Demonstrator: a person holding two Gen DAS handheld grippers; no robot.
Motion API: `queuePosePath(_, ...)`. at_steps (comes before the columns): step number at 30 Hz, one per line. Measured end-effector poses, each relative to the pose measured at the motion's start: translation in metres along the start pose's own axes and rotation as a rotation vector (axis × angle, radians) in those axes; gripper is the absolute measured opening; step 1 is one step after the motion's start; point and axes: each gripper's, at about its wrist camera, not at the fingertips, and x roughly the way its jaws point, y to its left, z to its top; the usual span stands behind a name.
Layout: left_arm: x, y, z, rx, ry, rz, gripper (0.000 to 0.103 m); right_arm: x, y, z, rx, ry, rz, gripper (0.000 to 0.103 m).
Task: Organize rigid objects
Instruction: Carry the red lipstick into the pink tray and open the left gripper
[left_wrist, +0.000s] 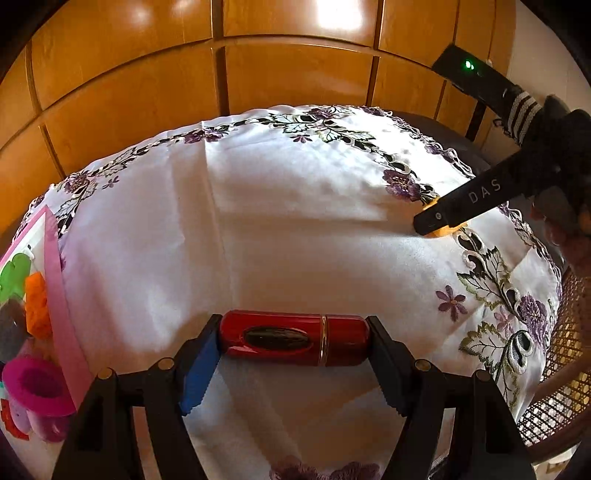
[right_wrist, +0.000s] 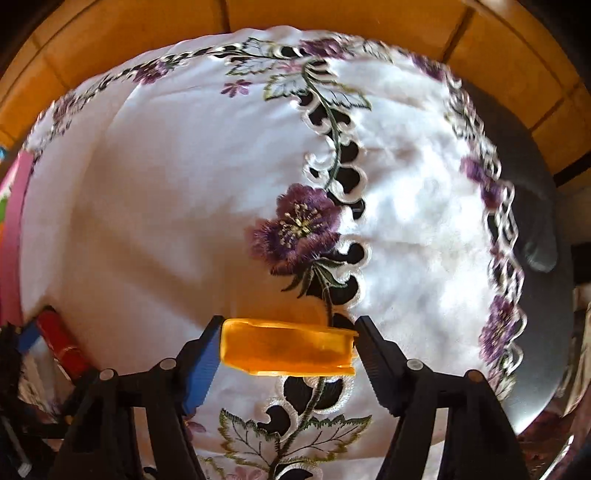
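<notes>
Left claw (left_wrist: 293, 345): clamped end to end on a red tube, one pad on each end, pointing down at the table.
Red tube (left_wrist: 295, 338): glossy, lying crosswise between the left pads, with a thin gold band toward one end and a dark oval mark on its side; whether it rests on the cloth or hangs just above it I cannot tell.
Right claw (right_wrist: 286, 349): clamped on an orange block, the blue pad against one end and the black pad against the other.
Orange block (right_wrist: 288, 350): translucent and oblong, held crosswise over the embroidered stem on the cloth; in the left wrist view it sits right down at the cloth on the far right side.
Tablecloth (left_wrist: 295, 229): white, creased, with purple flowers, green leaves and cut-out work along its border.
Pink box (left_wrist: 55, 280): at the left edge of the table, holding bright items in green, orange, grey and magenta; too cramped at the frame edge to name them.
Table (right_wrist: 532, 206): round and grey, bare where the cloth ends on the right.
Cane chair (left_wrist: 561, 373): woven seat just past the right edge of the table.
Wooden panels (left_wrist: 295, 74): glossy and orange-brown, beyond the table.
</notes>
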Motion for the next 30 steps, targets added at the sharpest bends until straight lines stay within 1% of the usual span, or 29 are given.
queuePosePath(3,0.000,0.000,-0.001,0.000,-0.002,0.004,0.075,-0.008,0.012,0.006,0.007,-0.061,0.048,0.071)
queuePosePath(6,-0.001,0.000,-0.001,0.001,-0.003,0.009,0.075,-0.013,0.022,0.020,0.047,-0.130,0.164,0.071)
queuePosePath(7,-0.001,0.000,-0.002,0.001,-0.004,0.010,0.075,-0.012,0.026,0.023,0.050,-0.141,0.172,0.071)
queuePosePath(10,-0.002,0.001,-0.003,0.001,-0.008,0.015,0.075,0.006,0.038,0.030,0.044,-0.146,0.159,0.071)
queuePosePath(11,-0.003,0.001,-0.004,0.002,-0.008,0.015,0.075,0.010,0.041,0.029,0.038,-0.150,0.146,0.071)
queuePosePath(12,-0.004,0.001,-0.004,0.002,-0.011,0.014,0.075,0.011,0.043,0.031,0.019,-0.173,0.122,0.071)
queuePosePath(13,-0.004,0.001,-0.005,0.002,-0.014,0.015,0.075,0.009,0.047,0.031,-0.001,-0.172,0.102,0.071)
queuePosePath(19,-0.005,0.000,-0.006,0.002,-0.022,0.027,0.075,0.010,0.047,0.031,-0.025,-0.180,0.108,0.071)
queuePosePath(20,-0.005,-0.001,-0.005,0.002,-0.021,0.032,0.075,0.012,0.049,0.032,-0.041,-0.173,0.084,0.067)
queuePosePath(21,-0.006,-0.001,-0.006,0.003,-0.021,0.037,0.075,0.015,0.051,0.033,-0.051,-0.175,0.078,0.067)
queuePosePath(28,-0.012,0.000,-0.006,-0.015,-0.018,0.059,0.074,0.013,0.053,0.033,-0.045,-0.183,0.070,0.066)
queuePosePath(30,-0.018,0.000,-0.005,-0.024,-0.032,0.060,0.074,0.013,0.052,0.035,-0.041,-0.182,0.075,0.066)
